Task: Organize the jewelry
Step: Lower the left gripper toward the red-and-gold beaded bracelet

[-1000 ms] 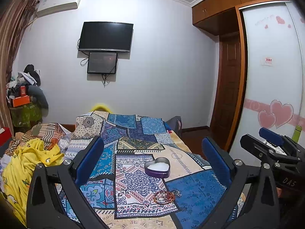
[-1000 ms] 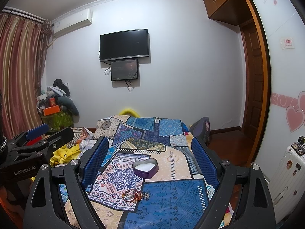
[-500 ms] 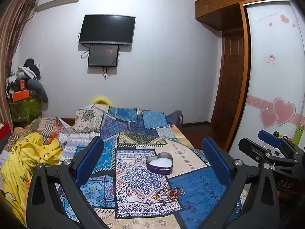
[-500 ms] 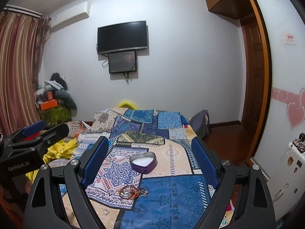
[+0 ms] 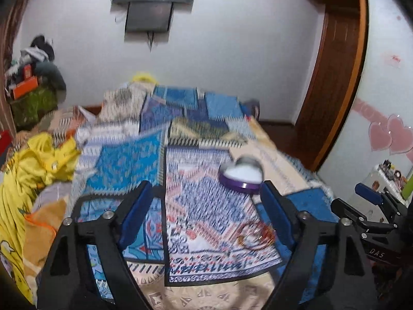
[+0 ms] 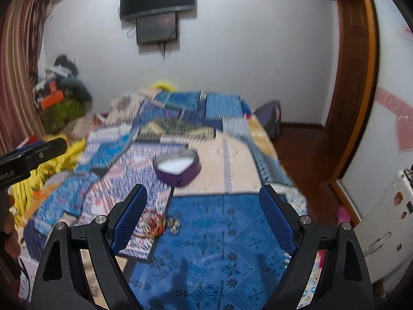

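Observation:
A purple heart-shaped box (image 5: 242, 177) with a white inside sits open on the patterned bedspread; it also shows in the right wrist view (image 6: 177, 169). A small heap of red and gold bracelets (image 5: 255, 235) lies in front of it, also in the right wrist view (image 6: 155, 226), with small rings (image 6: 174, 224) beside it. My left gripper (image 5: 206, 217) is open and empty above the bed, left of the bracelets. My right gripper (image 6: 204, 217) is open and empty, with the bracelets near its left finger. Both views are blurred.
A yellow garment (image 5: 31, 170) lies bunched on the bed's left side. A cluttered pile (image 6: 62, 95) stands by the curtain at the back left. A wooden door (image 5: 333, 77) and a white wardrobe (image 5: 387, 90) are to the right. A white suitcase (image 6: 387, 219) stands at the bed's right.
Both grippers have tipped downward and moved closer to the bed; the box and bracelets appear larger and nearer. Both stay open.

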`<action>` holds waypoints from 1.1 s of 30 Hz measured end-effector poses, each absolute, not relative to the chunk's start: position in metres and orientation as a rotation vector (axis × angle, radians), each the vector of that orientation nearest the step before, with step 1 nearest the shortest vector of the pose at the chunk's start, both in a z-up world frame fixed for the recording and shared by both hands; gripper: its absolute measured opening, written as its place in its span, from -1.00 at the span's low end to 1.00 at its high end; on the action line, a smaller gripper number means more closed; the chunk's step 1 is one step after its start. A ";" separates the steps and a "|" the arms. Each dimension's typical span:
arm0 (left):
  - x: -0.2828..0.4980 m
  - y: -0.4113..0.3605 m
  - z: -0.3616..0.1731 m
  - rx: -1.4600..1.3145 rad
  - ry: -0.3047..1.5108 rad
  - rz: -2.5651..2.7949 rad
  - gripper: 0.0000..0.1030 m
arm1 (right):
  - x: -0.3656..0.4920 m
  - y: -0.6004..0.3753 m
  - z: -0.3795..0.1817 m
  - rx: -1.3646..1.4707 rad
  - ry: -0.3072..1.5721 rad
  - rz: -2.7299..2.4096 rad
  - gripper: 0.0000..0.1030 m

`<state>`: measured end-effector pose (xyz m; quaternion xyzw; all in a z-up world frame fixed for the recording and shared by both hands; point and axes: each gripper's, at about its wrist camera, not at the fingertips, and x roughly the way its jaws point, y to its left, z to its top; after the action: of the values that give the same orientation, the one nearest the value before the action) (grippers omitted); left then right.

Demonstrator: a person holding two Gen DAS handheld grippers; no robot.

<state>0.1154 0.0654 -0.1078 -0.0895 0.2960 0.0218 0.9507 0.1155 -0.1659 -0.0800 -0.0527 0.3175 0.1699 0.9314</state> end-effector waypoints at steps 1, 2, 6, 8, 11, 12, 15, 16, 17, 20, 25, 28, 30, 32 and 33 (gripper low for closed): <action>0.120 0.067 -0.116 -0.188 0.628 0.042 0.45 | 0.117 -0.165 -0.086 -0.117 0.670 0.356 0.68; 0.125 0.069 -0.124 -0.194 0.659 0.035 0.42 | 0.119 -0.165 -0.091 -0.120 0.687 0.366 0.67; 0.136 0.073 -0.150 -0.214 0.758 0.001 0.06 | 0.129 -0.165 -0.108 -0.130 0.768 0.400 0.44; 0.140 0.070 -0.162 -0.213 0.799 -0.015 -0.03 | 0.134 -0.162 -0.117 -0.129 0.805 0.416 0.33; 0.145 0.063 -0.172 -0.194 0.840 -0.046 -0.18 | 0.138 -0.160 -0.127 -0.122 0.849 0.452 0.13; 0.146 0.060 -0.175 -0.185 0.851 -0.059 -0.22 | 0.139 -0.159 -0.130 -0.121 0.855 0.459 0.05; 0.151 0.049 -0.182 -0.163 0.878 -0.106 -0.32 | 0.141 -0.156 -0.138 -0.132 0.884 0.485 -0.14; 0.152 0.046 -0.183 -0.158 0.887 -0.116 -0.34 | 0.142 -0.155 -0.139 -0.133 0.892 0.493 -0.17; 0.155 0.043 -0.185 -0.152 0.897 -0.129 -0.35 | 0.143 -0.153 -0.141 -0.133 0.899 0.502 -0.24; 0.161 0.035 -0.192 -0.148 0.924 -0.161 -0.43 | 0.145 -0.151 -0.146 -0.128 0.916 0.526 -0.36; 0.169 0.031 -0.201 -0.169 0.963 -0.191 -0.54 | 0.149 -0.145 -0.150 -0.143 0.914 0.546 -0.50; 0.174 0.031 -0.207 -0.203 0.990 -0.211 -0.60 | 0.149 -0.140 -0.154 -0.167 0.911 0.558 -0.61; 0.175 0.032 -0.211 -0.225 1.002 -0.221 -0.60 | 0.149 -0.136 -0.155 -0.189 0.907 0.561 -0.67; 0.176 0.031 -0.213 -0.236 1.006 -0.231 -0.60 | 0.149 -0.135 -0.156 -0.190 0.907 0.566 -0.73; 0.176 0.029 -0.213 -0.230 1.005 -0.235 -0.60 | 0.149 -0.135 -0.156 -0.190 0.907 0.566 -0.77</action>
<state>0.1760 0.0287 -0.2132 -0.1096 0.4795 -0.1120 0.8635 0.1492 -0.1348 -0.1556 -0.0906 0.4313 0.2694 0.8562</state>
